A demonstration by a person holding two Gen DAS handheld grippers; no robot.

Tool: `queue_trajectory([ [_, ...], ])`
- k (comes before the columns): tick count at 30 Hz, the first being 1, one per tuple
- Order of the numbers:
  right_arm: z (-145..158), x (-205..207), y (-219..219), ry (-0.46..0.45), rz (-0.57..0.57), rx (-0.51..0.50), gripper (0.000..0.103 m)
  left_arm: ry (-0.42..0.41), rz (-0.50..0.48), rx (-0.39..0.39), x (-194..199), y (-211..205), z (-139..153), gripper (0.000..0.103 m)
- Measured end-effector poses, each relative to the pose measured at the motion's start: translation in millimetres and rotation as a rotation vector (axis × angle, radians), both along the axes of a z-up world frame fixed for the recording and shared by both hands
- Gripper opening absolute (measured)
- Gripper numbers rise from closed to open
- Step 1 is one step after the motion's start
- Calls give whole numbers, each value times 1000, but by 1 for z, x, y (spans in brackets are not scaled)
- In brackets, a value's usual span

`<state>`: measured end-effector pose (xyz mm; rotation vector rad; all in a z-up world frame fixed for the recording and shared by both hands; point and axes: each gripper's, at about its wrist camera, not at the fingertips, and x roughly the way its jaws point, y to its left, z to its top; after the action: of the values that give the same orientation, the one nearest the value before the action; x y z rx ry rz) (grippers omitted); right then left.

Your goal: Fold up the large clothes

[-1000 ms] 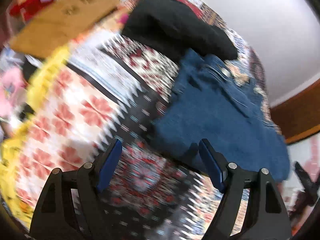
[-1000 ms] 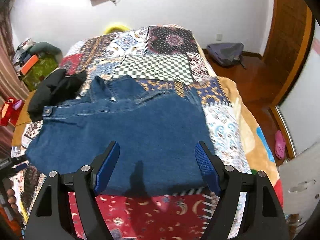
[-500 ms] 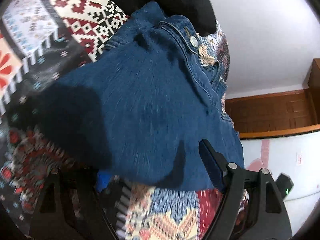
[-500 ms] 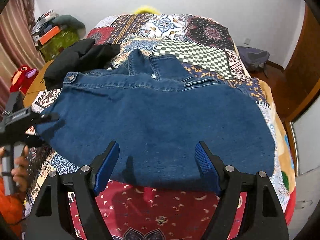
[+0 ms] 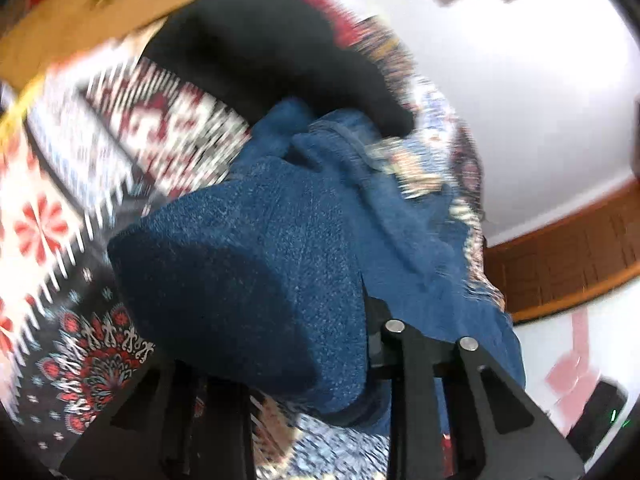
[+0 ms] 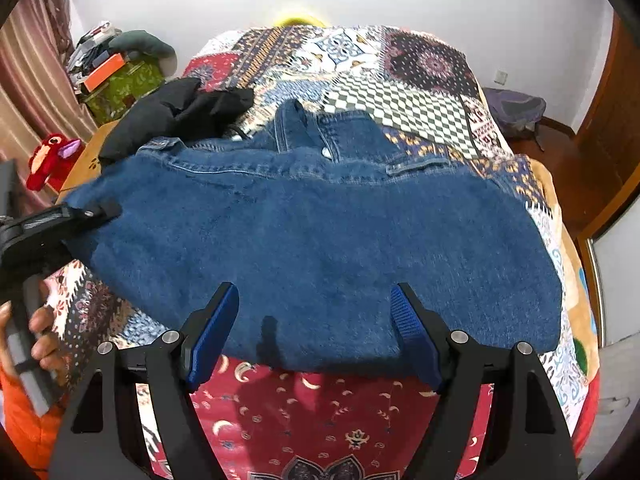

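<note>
1. A patchwork bedspread [image 6: 400, 104] covers the bed and carries everything else; its near panel is red with small crescents, and further back are checkered, floral and dark medallion panels.
2. The blue denim garment [image 6: 320, 240] lies spread across the middle of the bedspread, its stitched band and seams along the far side, its near hem just over the red panel; in the left wrist view the same denim [image 5: 256, 264] bulges up over the tool, folded back on itself.
3. A black garment [image 6: 176, 116] sits bunched at the far left of the bed, touching the denim's far left corner.
4. The right gripper [image 6: 316, 328] hovers over the denim's near hem; its blue-padded fingers [image 6: 212, 332] stand wide apart with nothing between them.
5. The left gripper [image 6: 96, 212] meets the denim's left edge, its tip clamped on a bit of the cloth; in its own view the fabric hides the fingertips; the person's hand [image 6: 40, 340] grips the handle below.
6. A red plush toy [image 6: 50, 158] sits beside the bed on the left, well apart from the denim.
</note>
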<state>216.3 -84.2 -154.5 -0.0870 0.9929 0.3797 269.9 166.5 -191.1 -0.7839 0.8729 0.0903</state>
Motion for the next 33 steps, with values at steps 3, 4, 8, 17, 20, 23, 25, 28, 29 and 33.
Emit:
queue_trajectory([
  [3, 9, 1, 13, -21, 19, 16, 75, -93, -49, 51, -12, -14, 38, 25],
  [4, 11, 1, 18, -22, 28, 28, 75, -118, -57, 78, -17, -17, 49, 25],
  [8, 6, 5, 49, 33, 88, 93, 77, -224, -56, 155, -47, -21, 92, 24],
  [17, -65, -5, 155, 276, 307, 126, 82, -270, 57, 276, -81, 24, 123, 24],
  [20, -67, -9, 166, 238, 332, 73, 82, -246, 65, 294, -82, 33, 115, 24],
  [23, -64, -5, 152, 274, 363, 109, 80, -241, 50, 316, -79, 27, 114, 24],
  [25, -57, -1, 130, 279, 339, 154, 80, -249, 27, 336, -75, 20, 118, 24],
  [28, -39, 4, 81, 202, 246, 175, 80, -273, -32, 372, -64, -6, 125, 24],
  [29, -34, 5, 70, 181, 223, 179, 80, -283, -62, 391, -57, -20, 128, 24],
  [33, -10, 14, -15, 78, 38, 185, 80, -302, -172, 417, -28, -71, 130, 24],
])
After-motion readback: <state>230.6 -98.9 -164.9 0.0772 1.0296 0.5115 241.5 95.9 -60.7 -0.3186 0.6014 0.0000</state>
